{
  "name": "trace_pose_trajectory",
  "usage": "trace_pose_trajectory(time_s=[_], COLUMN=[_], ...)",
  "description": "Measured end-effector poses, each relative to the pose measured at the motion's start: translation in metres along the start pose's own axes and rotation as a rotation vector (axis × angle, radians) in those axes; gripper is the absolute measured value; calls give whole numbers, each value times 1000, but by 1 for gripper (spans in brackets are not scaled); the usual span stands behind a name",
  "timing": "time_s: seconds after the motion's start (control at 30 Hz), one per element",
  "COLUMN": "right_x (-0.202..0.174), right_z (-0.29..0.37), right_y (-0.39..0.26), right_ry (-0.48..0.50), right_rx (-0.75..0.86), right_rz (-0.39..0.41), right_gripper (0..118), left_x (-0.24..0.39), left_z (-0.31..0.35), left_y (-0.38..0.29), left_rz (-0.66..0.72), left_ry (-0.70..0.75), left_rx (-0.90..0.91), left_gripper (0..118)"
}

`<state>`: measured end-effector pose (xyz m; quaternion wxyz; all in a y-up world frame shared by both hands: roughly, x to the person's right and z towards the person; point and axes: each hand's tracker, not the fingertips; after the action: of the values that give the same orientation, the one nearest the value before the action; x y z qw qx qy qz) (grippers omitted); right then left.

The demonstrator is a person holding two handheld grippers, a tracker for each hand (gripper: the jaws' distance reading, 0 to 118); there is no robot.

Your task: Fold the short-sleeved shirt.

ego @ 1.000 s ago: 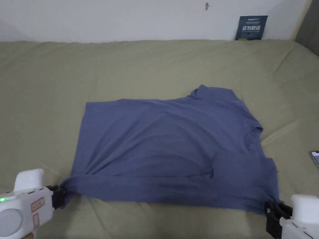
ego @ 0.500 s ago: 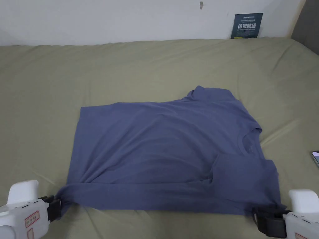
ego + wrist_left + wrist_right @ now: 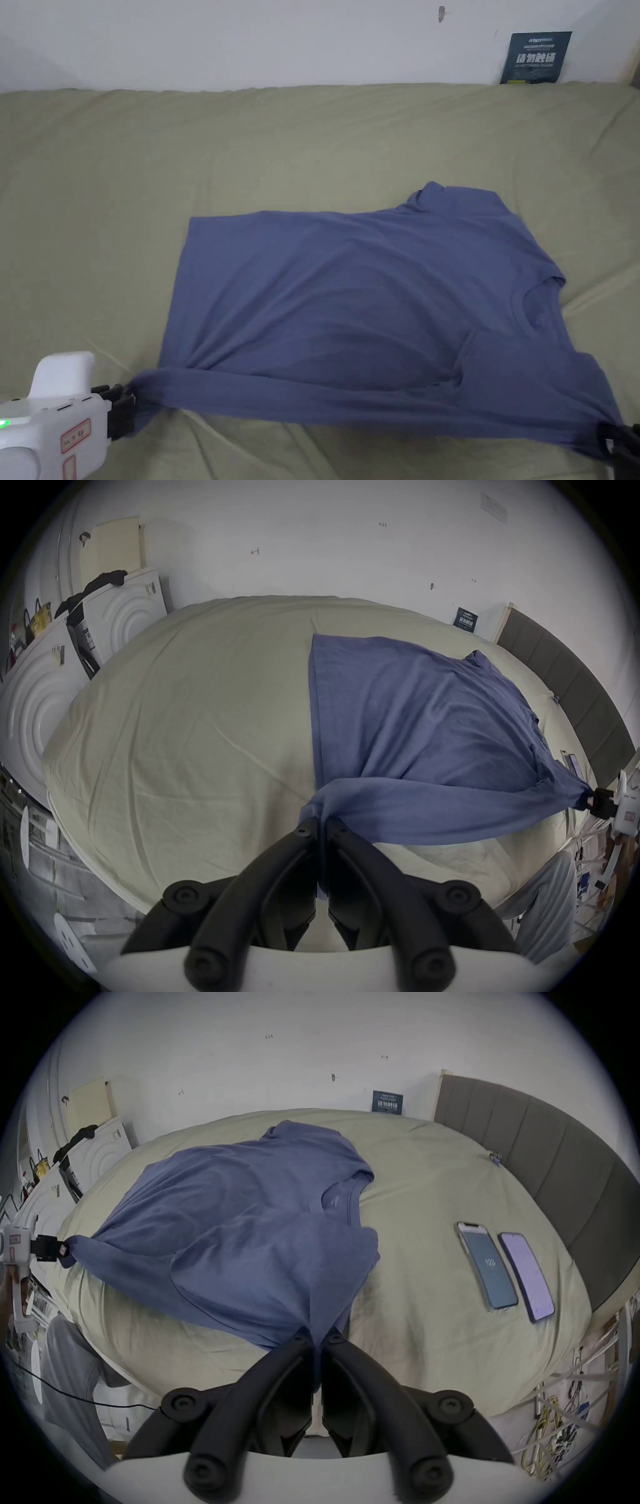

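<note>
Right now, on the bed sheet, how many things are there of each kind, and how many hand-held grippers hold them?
Shirts: 1, the blue short-sleeved shirt
Phones: 2, one phone beside the other phone, lying apart from the shirt
Hand-held grippers: 2, left hand-held gripper and right hand-held gripper, each shut on the shirt's near edge
Total: 5

The blue short-sleeved shirt (image 3: 375,300) lies spread sideways, near edge lifted taut, collar rightward.
</note>
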<state>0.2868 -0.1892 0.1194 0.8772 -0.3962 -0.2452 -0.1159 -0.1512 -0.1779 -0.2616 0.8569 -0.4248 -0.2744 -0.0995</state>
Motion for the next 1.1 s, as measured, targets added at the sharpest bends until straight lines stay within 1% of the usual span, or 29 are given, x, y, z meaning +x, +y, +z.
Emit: trace_pose_trajectory(time_s=[0.2, 0.23, 0.3, 0.37, 0.47, 0.5, 0.6, 0.7, 0.8, 0.83, 0.87, 0.9, 0.93, 0.97, 1.0, 1.03, 1.07, 1.1], right_x=[13, -1, -5, -5, -3, 6, 11, 14, 19, 20, 22, 26, 28, 29, 32, 33, 35, 35], right_z=[9, 13, 8, -1, -26, -43, -77, -111, -146, -155, -164, -174, -180, -181, -181, -180, -174, -166], right_y=[50, 64, 85, 108, 137, 145, 167, 180, 187, 188, 189, 187, 186, 183, 179, 172, 166, 160], right_ry=[8, -13, -18, -22, -31, -30, -28, -30, -40, -44, -35, -32, -36, -49, -68, -57, -51, -58], right_rx=[70, 92, 99, 104, 94, 83, 45, 5, -47, -55, -79, -112, -118, -112, -122, -118, -103, -87], right_rz=[19, 49, 74, 79, 82, 81, 69, 66, 71, 68, 56, 29, 7, -4, -12, -25, -32, -32], right_gripper=[5, 5, 5, 5, 5, 5, 5, 5, 5, 6, 13, 35, 86, 112, 118, 118, 118, 118], left_x=[9, 11, 14, 24, 28, 29, 29, 30, 15, 14, 12, 10, 9, 7, 11, 11, 11, 9], left_z=[11, 10, 6, 7, -8, -15, -42, -68, -111, -119, -126, -133, -137, -139, -136, -133, -124, -121], left_y=[35, 42, 55, 70, 92, 98, 116, 129, 137, 139, 142, 142, 141, 139, 135, 131, 129, 127], left_rz=[-29, -35, -42, -42, -36, -36, -42, -35, -19, -14, -16, -15, -11, -5, -2, 4, 46, 18], left_ry=[-5, -4, -3, -7, -16, -13, -6, 7, 9, 6, 5, 8, 0, 4, 5, 3, 7, 13], left_rx=[45, 53, 59, 60, 49, 49, 30, -2, -29, -39, -46, -49, -54, -50, -54, -63, 11, -29], left_gripper=[0, 0, 0, 0, 0, 0, 0, 0, 0, 3, 15, 49, 110, 118, 113, 113, 113, 113])
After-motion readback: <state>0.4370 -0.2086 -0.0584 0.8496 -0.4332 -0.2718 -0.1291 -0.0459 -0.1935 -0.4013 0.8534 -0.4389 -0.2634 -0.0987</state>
